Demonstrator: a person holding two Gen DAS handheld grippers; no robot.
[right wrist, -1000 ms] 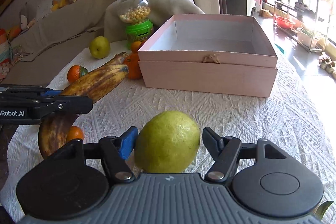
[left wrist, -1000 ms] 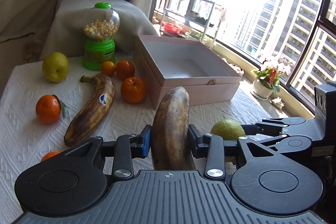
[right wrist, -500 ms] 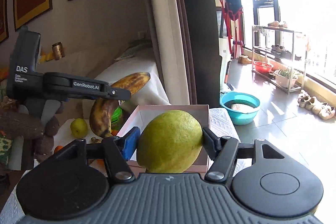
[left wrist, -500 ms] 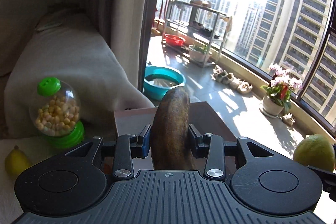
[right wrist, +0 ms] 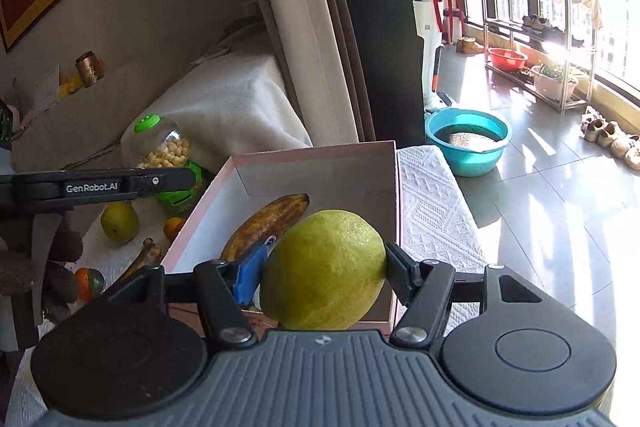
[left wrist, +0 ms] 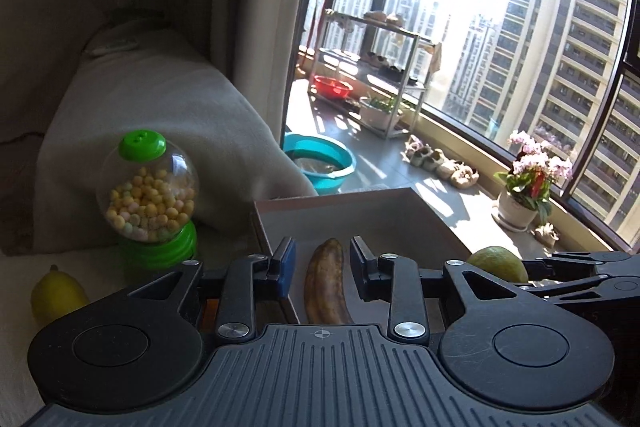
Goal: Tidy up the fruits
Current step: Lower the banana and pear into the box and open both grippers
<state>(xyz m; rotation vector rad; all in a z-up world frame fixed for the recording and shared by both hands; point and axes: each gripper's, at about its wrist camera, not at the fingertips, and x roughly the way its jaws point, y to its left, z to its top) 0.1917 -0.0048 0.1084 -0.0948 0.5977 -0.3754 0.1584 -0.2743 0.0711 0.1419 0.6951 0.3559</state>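
**A:** Lying in the pink box (right wrist: 320, 171), the browned banana (right wrist: 266, 223) runs along its left wall. The left gripper's (left wrist: 322, 255) fingers (left wrist: 285, 265) are closing, either side of it but not touching.

**B:** And the right gripper (right wrist: 326, 263)?

**A:** Its fingers (right wrist: 250, 273) are clamped on a yellow-green citrus fruit (right wrist: 324, 271), held above the box's near edge.

**B:** Any writing?

**A:** "GenRobot.AI" on the left gripper's side.

**B:** The surface?

**A:** A white textured cloth (right wrist: 428, 203) covers it. Left of the box are a green candy dispenser (left wrist: 148, 195), a pear (right wrist: 119, 221), a tangerine (right wrist: 174, 227) and a second banana (right wrist: 146, 257). The box interior right of the banana is bare. On the tiled floor beyond sits a teal basin (right wrist: 466, 141).
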